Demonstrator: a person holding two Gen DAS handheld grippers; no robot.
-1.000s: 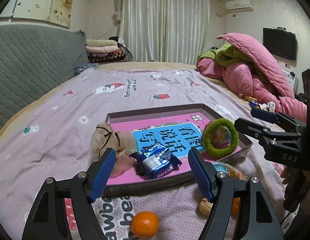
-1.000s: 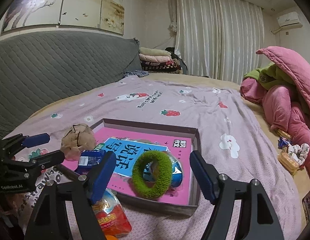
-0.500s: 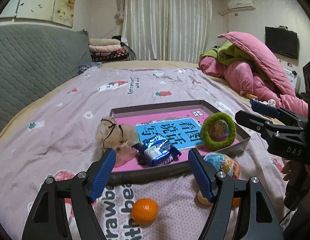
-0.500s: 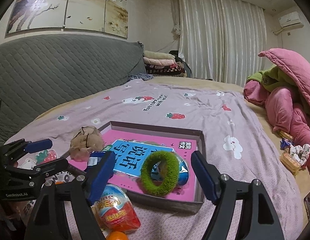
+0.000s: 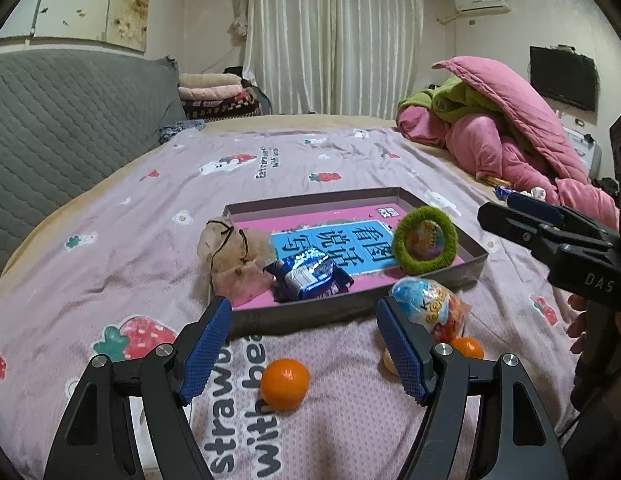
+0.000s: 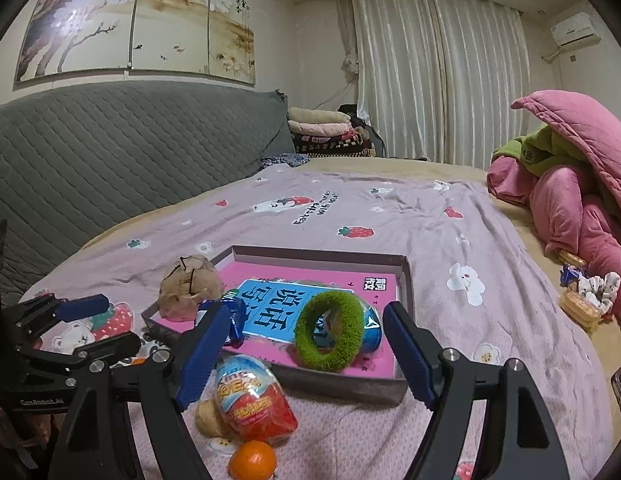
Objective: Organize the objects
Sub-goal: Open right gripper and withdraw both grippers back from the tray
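A shallow grey box [image 5: 350, 307] [image 6: 342, 384] lies on the bed and holds a pink and blue book [image 5: 330, 240] [image 6: 270, 300], a brown pouch [image 5: 230, 248] [image 6: 188, 288], a blue snack packet [image 5: 306, 276] and a green fuzzy ring [image 5: 424, 240] [image 6: 330, 334]. In front of the box lie an egg-shaped toy packet [image 5: 428, 308] [image 6: 250, 400], an orange [image 5: 285, 383] and a second orange [image 5: 466, 348] [image 6: 252, 458]. My left gripper [image 5: 304, 344] is open and empty above the near orange. My right gripper [image 6: 300, 356] is open and empty before the box.
The bed has a lilac strawberry-print sheet [image 5: 270, 160]. A grey quilted headboard [image 5: 70, 120] stands at the left. Pink and green bedding [image 5: 490, 136] is piled at the right. A small basket with snacks [image 6: 586, 296] sits at the right. A beige round object [image 6: 208, 418] lies beside the toy packet.
Both grippers have drawn back from the box and risen, so the oranges and the toy packet show more fully. Both stay open. No object has moved.
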